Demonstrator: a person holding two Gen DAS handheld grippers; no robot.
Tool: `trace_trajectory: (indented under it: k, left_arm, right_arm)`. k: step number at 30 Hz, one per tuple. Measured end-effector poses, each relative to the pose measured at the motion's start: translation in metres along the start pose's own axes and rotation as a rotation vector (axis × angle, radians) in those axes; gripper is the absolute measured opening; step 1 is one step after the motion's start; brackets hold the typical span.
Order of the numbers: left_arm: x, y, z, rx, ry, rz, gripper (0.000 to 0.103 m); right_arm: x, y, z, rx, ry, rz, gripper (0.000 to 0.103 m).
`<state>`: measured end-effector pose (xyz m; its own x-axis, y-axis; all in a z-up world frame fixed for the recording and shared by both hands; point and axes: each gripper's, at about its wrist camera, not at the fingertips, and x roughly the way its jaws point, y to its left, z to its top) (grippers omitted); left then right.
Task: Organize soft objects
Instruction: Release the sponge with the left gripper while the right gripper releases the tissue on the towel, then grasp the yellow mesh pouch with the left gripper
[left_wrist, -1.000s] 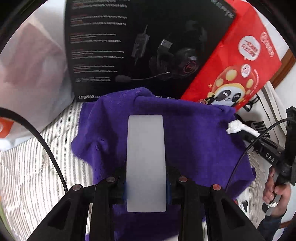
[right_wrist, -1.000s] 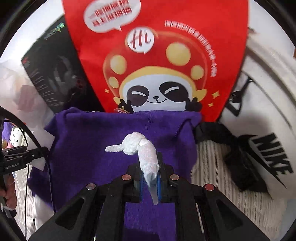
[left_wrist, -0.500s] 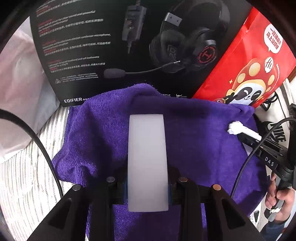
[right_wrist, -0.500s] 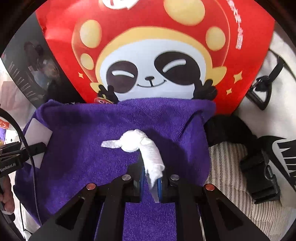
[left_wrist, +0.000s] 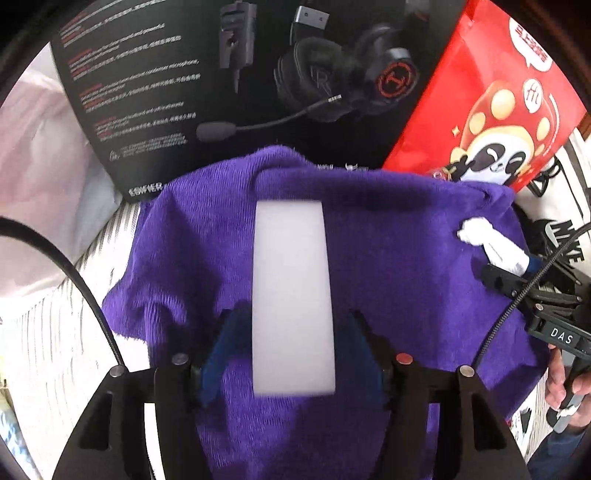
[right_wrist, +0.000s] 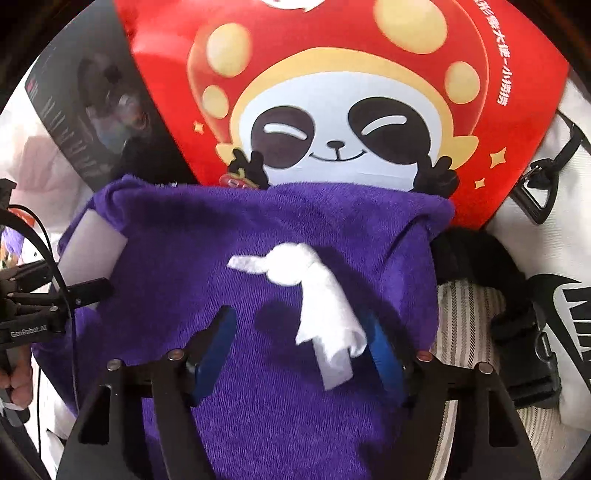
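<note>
Left wrist view shows the left gripper (left_wrist: 291, 332) with jaws apart around a white foam strip (left_wrist: 291, 295), the right gripper (right_wrist: 299, 347) likewise spread beside a knotted white tissue (right_wrist: 317, 295), both resting on the purple towel (right_wrist: 258, 229), which looks light, limp and best pinched at an edge.

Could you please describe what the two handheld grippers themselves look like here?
Both tongs, left and right, are black angular frames with blue pads and silver and copper-coloured bolts. A black cable loops off the left. White lettering reads GenRobot.AI on one, DAS on the other.
</note>
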<state>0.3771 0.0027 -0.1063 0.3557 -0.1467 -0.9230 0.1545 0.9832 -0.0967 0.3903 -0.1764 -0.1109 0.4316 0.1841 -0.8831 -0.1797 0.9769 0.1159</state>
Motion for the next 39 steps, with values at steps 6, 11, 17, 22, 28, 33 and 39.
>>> trace_trajectory:
  k: [6,11,17,22,28,33,39]
  left_arm:
    - [-0.019,0.002,-0.018,-0.002,0.005,-0.003,0.059]
    - [-0.058,0.001,-0.038,0.018,-0.027,0.003,0.060]
    - [-0.098,0.018,-0.070,0.037,-0.062,-0.030,0.069]
    - [-0.115,0.027,-0.121,0.056,-0.069,-0.070,0.078]
    - [-0.117,0.024,-0.188,0.133,-0.021,-0.094,0.080]
    - [-0.102,0.022,-0.220,0.157,0.020,-0.143,0.080]
    - [-0.090,0.002,-0.229,0.255,0.019,-0.106,0.087]
  right_arm:
    - [-0.020,0.002,-0.011,0.018,0.004,0.008,0.071]
    - [-0.062,0.000,-0.027,0.055,-0.050,0.025,0.071]
    - [-0.123,0.004,-0.057,0.085,-0.109,0.024,0.071]
    - [-0.164,0.011,-0.099,0.088,-0.126,0.016,0.071]
    - [-0.189,0.027,-0.147,0.081,-0.118,0.016,0.071]
    - [-0.203,0.030,-0.177,0.060,-0.087,-0.019,0.071]
    - [-0.203,0.023,-0.192,0.068,-0.057,-0.048,0.071]
